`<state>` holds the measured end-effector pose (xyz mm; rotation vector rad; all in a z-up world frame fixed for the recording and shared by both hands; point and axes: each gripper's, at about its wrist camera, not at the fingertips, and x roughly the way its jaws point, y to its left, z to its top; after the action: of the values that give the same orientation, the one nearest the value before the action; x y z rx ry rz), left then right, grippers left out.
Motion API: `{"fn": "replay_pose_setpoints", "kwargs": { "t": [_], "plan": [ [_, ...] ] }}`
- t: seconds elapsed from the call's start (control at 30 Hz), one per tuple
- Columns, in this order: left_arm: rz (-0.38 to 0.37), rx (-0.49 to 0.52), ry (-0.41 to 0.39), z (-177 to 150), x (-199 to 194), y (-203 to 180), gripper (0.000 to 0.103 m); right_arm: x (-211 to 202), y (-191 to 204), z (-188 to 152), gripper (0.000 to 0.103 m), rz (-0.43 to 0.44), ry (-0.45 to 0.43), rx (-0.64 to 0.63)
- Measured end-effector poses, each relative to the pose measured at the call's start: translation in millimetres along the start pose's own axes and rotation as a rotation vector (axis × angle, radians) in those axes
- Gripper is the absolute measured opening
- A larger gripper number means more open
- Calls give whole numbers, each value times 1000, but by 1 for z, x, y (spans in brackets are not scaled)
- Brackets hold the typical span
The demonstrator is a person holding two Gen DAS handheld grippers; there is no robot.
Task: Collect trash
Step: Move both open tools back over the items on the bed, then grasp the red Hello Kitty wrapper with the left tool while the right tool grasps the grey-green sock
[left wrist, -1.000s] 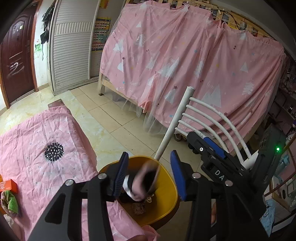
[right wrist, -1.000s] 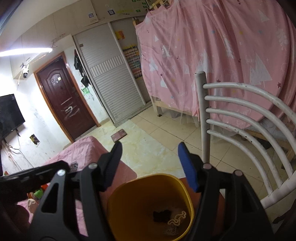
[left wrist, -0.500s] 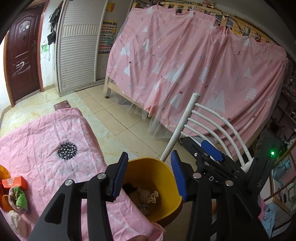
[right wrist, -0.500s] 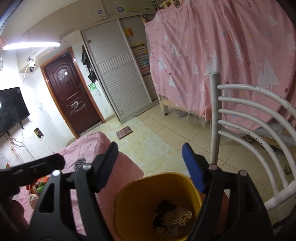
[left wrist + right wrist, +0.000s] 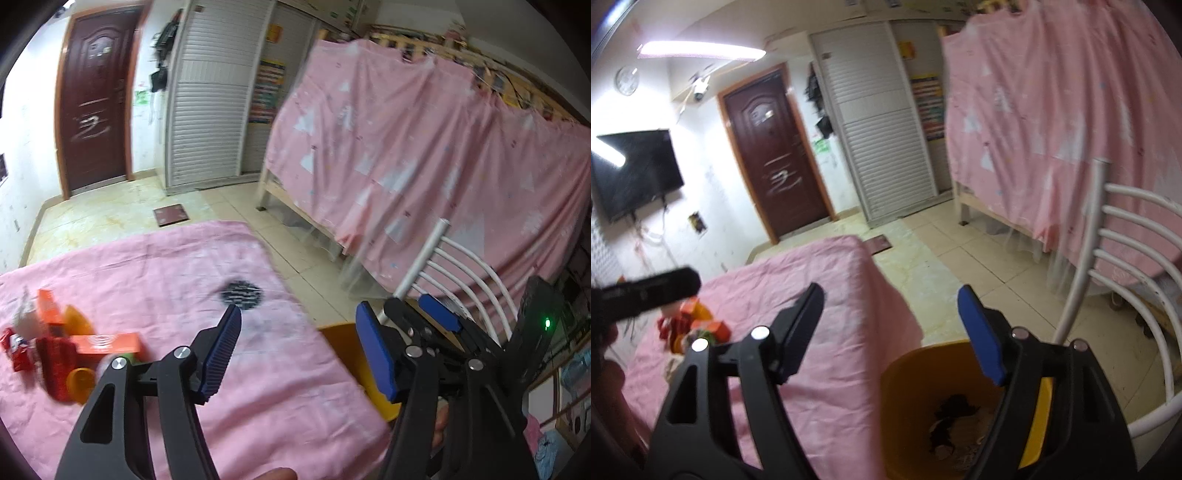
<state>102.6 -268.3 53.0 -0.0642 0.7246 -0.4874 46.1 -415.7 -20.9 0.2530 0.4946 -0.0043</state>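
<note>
I take the yellow bin point(image 5: 964, 413) as my landmark: it stands on the floor at the near corner of the pink-covered table point(image 5: 229, 373), just beside the white chair point(image 5: 1123, 258). Inside it I can see dark scraps and some pale bits lying at the bottom, so part of the collecting looks done. My left gripper point(image 5: 299, 350) has just been opening; its blue pads stand spread with nothing between them, and it is aimed over the table, with the bin off at its right edge. My right gripper point(image 5: 894, 332) has also just been opening and is likewise spread and empty, hanging right above the bin's rim. What is left lies well apart from the bin, at the far left side of the tablecloth: a cluster of litter point(image 5: 59, 347) with an orange carton point(image 5: 107, 343), a red wrapper point(image 5: 16, 350), yellow-orange round pieces and something pale and crumpled, too blurred for me to name or count. From the right wrist view the same heap point(image 5: 690, 328) sits on the cloth to the left of the bin. By my reckoning the job is partway along: some pieces are binned and several remain on the table.
</note>
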Motion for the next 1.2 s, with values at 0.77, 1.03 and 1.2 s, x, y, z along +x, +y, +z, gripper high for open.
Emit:
{"fn": "replay_pose_setpoints", "kwargs": {
  "t": [0.77,1.03,1.2],
  "plan": [
    [318,-194,-86,-13,-69,190,62,51,128,-25,77,173,131,-137],
    [414,-305,-64,-29,-77,253,63,67,176,-36,83,250,192,-205],
    [451,-370,-13,-39,-65,278,64,69,196,-40,84,275,213,-241]
  ]
}}
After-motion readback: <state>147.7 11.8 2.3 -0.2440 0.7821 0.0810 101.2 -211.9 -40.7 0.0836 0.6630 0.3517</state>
